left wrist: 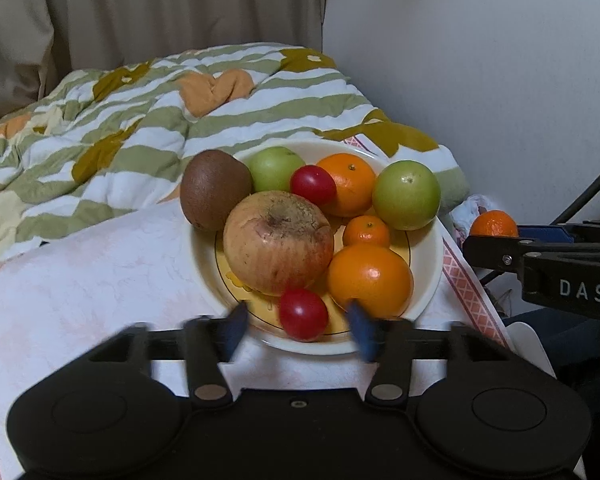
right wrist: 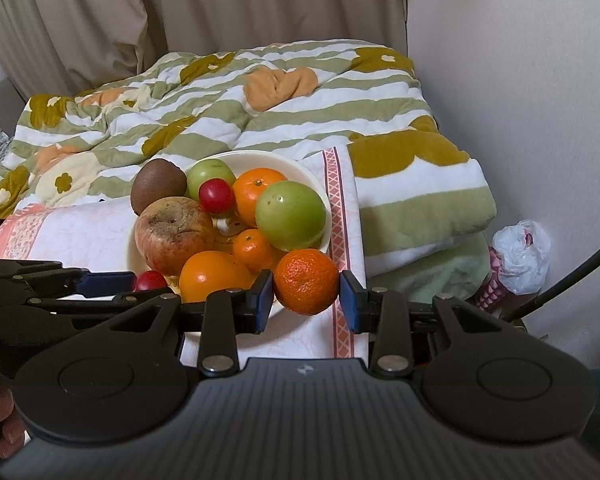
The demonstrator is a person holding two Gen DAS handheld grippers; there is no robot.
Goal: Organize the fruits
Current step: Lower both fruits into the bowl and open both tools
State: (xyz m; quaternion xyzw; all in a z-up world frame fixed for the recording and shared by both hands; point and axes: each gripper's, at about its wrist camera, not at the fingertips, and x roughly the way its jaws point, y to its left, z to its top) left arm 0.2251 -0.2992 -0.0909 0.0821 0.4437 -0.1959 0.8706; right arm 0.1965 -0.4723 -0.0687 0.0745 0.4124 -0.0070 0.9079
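A cream plate on a white and pink cloth carries a brown kiwi, a blemished apple, two green fruits, several oranges and two red cherry tomatoes. My left gripper is open over the plate's near rim. The nearer tomato lies between its blurred blue fingers, which do not press it. My right gripper is shut on a rough-skinned mandarin, held just off the plate's right edge above the cloth. The left wrist view shows that mandarin at the far right.
A striped green and white quilt is bunched behind the plate, below beige curtains. The cloth spreads left of the plate. A white wall stands on the right, with a plastic bag and a black cable on the floor there.
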